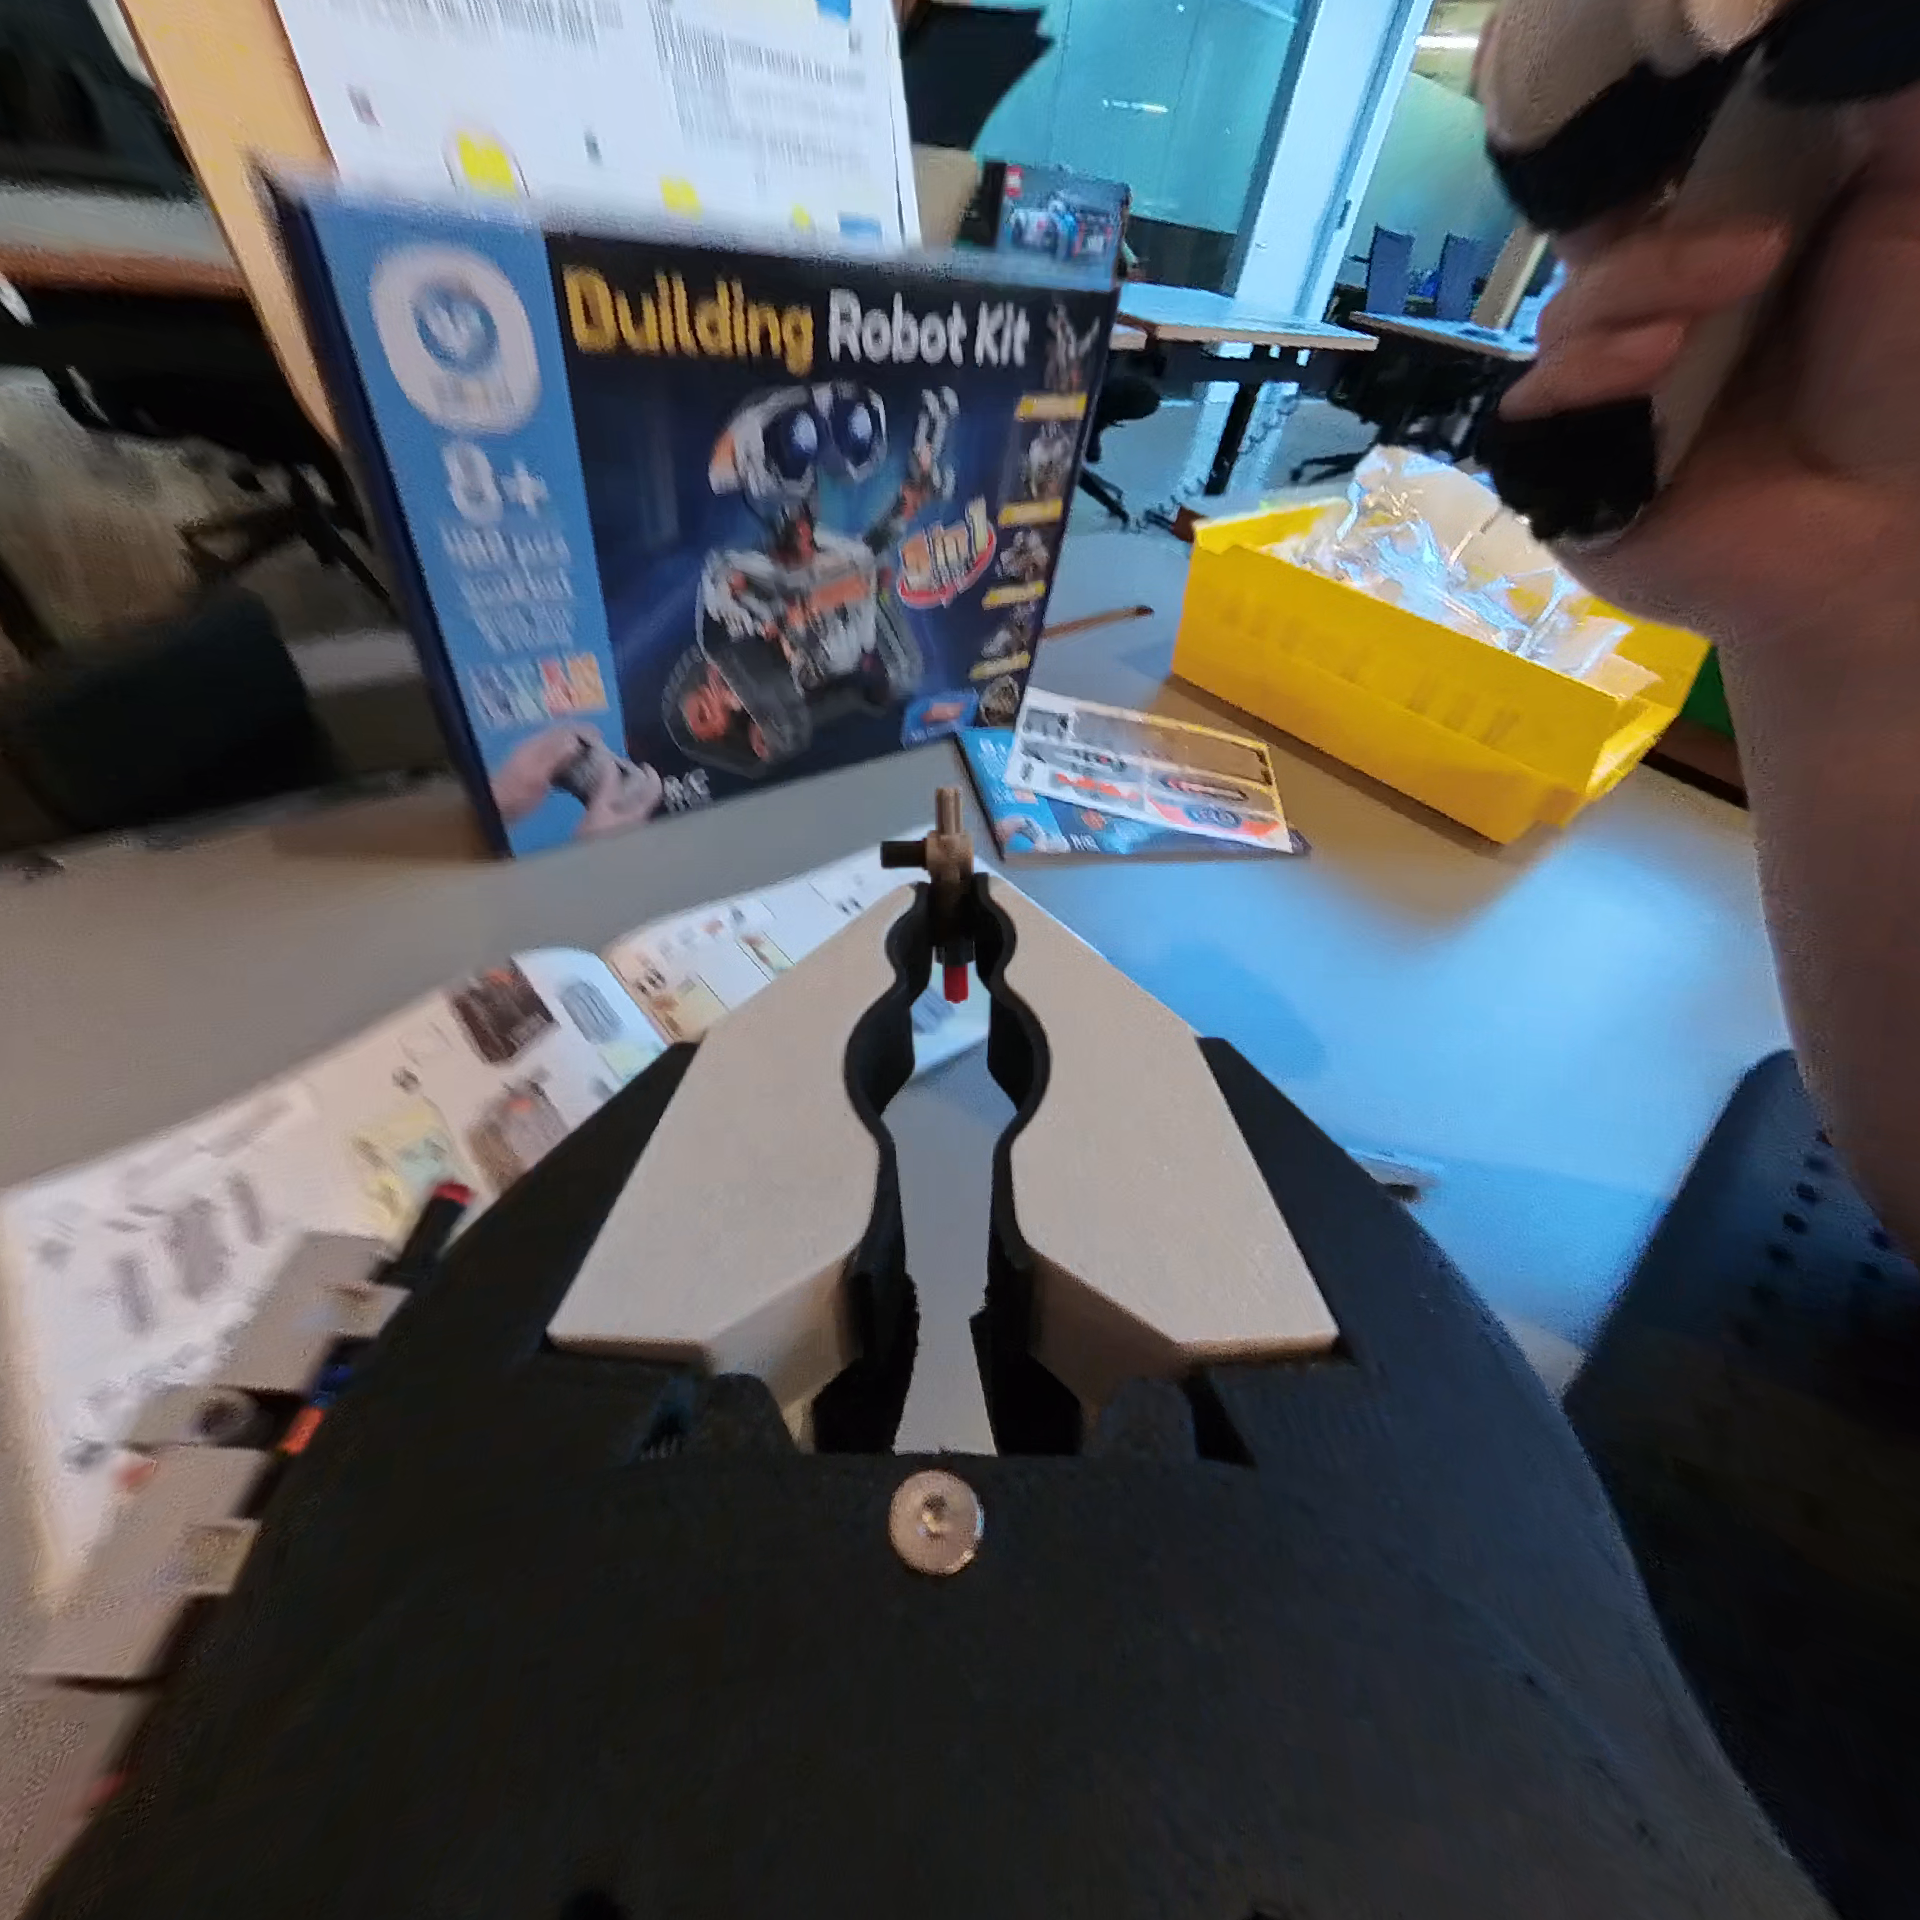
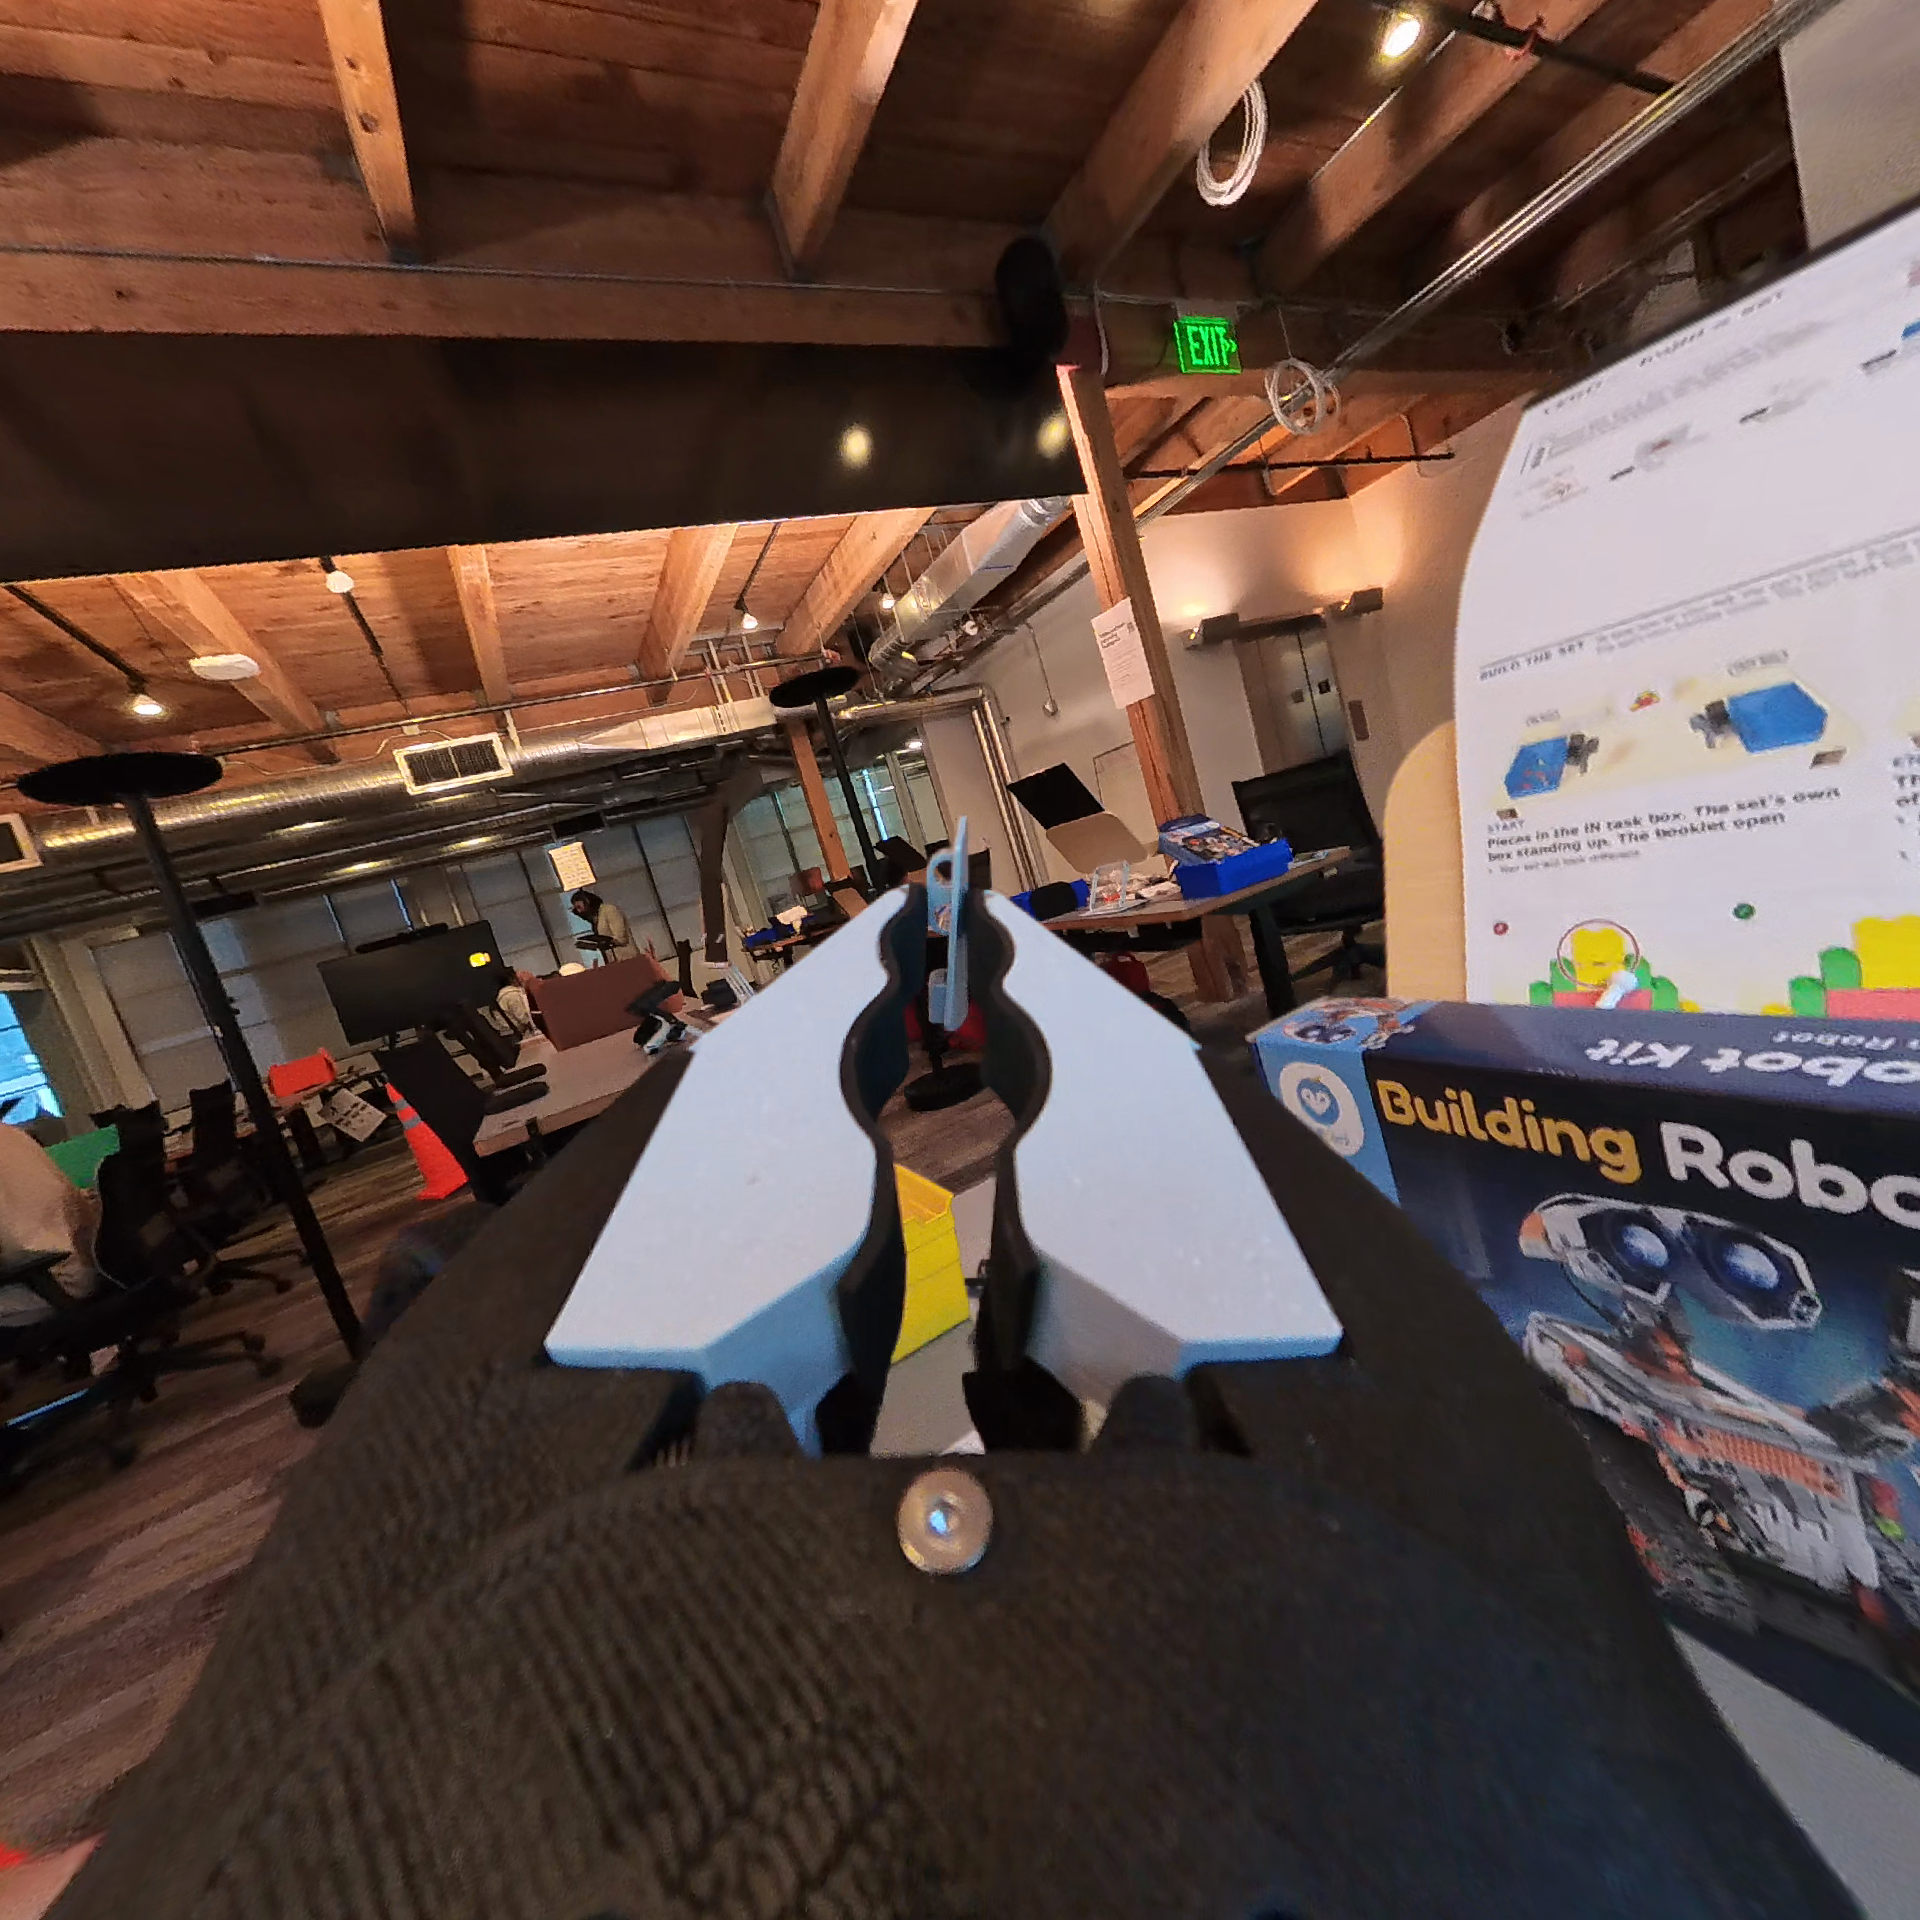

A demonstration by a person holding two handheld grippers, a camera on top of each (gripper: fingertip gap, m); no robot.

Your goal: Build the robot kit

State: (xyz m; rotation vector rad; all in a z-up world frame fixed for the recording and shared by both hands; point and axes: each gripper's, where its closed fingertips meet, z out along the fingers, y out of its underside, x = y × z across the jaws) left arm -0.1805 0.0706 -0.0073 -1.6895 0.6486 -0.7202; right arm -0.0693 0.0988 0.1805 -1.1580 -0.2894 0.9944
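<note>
The left gripper (image 1: 948, 896) pinches a small pin assembly (image 1: 943, 862) above the table (image 1: 1403, 987), near the kit box (image 1: 727, 520), while the right gripper (image 2: 951, 914) pinches what looks like a thin blue piece (image 2: 954, 935).

Left gripper (image 1: 948, 904) above table (image 1: 1403, 997), small pin assembly (image 1: 945, 868) between its tips. Open instruction booklet (image 1: 343, 1153) on table below and left of it. Kit box (image 1: 717, 520) upright behind booklet; poster board (image 1: 623, 94) behind box. Sticker sheet (image 1: 1143, 779) atop leaflet (image 1: 1023, 821), right of box. Parts bin (image 1: 1382, 675) farther right, plastic bags (image 1: 1455, 551) inside. Right gripper (image 2: 951, 935) raised left of kit box (image 2: 1662, 1299), flat piece (image 2: 954, 935) between its tips.
</note>
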